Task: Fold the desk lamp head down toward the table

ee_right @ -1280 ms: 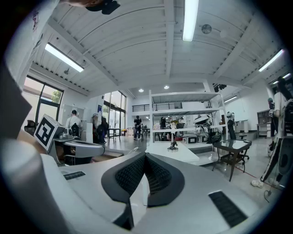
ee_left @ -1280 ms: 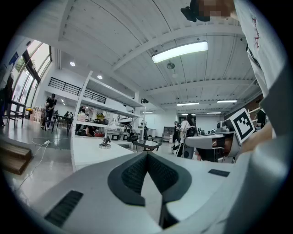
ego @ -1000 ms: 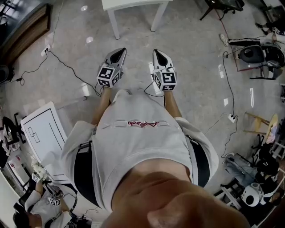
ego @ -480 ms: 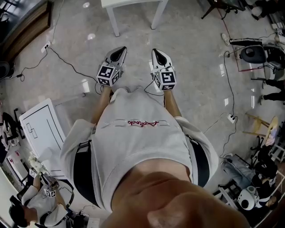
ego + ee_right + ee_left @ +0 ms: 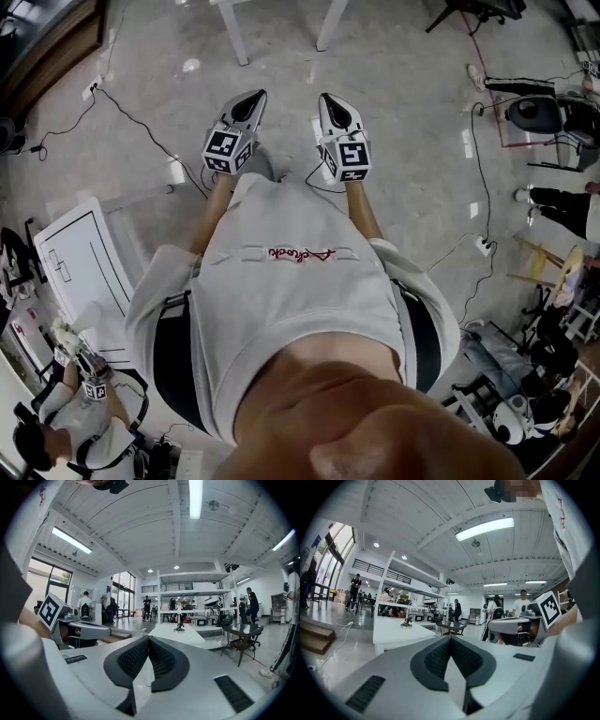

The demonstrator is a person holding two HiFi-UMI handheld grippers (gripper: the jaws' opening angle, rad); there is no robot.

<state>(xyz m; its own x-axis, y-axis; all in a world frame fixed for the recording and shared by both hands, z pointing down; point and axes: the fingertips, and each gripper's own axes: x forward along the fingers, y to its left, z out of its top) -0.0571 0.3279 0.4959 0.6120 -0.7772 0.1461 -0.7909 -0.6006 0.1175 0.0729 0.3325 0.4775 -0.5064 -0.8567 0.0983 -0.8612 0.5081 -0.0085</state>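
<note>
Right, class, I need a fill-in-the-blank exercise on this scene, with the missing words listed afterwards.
1. The left hand-held gripper and the right hand-held gripper both have their jaws ____.
2. Between each pair of jaws there is ____.
3. Ahead, the desk lamp stands on a table whose colour is ____.

Missing words: shut; nothing; white.

Head view: the left gripper [image 5: 253, 97] and right gripper [image 5: 329, 97] sat side by side at upper centre, the table [image 5: 232, 33] above them (legs only). The lamp [image 5: 178, 626] stood on it.
</note>
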